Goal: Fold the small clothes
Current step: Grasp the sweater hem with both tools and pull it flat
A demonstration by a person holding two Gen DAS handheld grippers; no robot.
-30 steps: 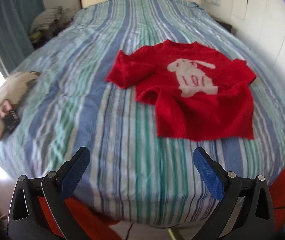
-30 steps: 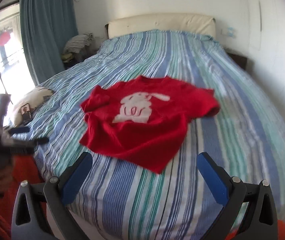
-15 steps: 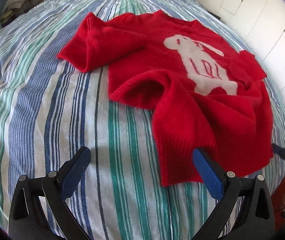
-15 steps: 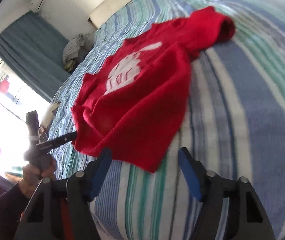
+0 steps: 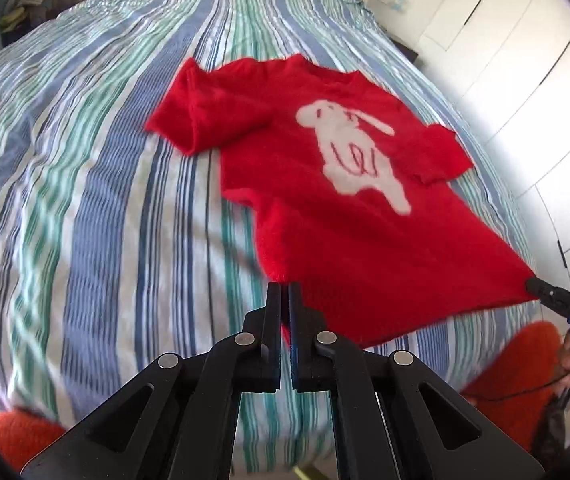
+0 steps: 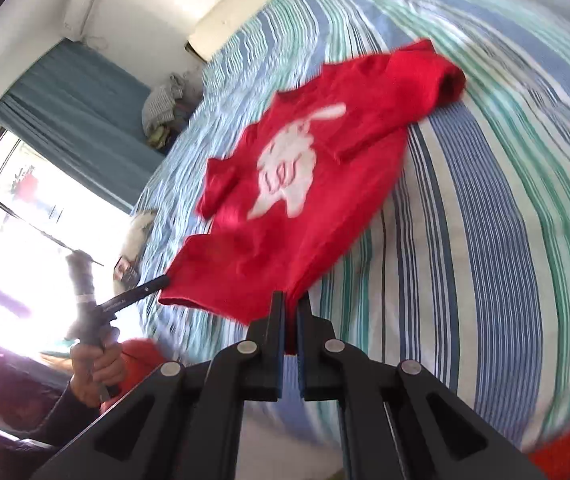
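Red, the small sweater (image 5: 325, 184) lay on the striped bedspread (image 5: 85, 200), its hem now pulled taut; half a second before it sagged. The left gripper (image 5: 284, 292) and right gripper (image 6: 290, 300), open earlier, had clamped its two hem corners. A teal curtain (image 6: 81, 120) hung beside the window.

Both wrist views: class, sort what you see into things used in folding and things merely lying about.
In use:
- fuzzy red knitted sweater with white rabbit
- left tool, shut on hem
- right tool, shut on hem
- striped blue-green bedcover

Lying about:
- pile of clothes by curtain
- teal curtain
- cream headboard
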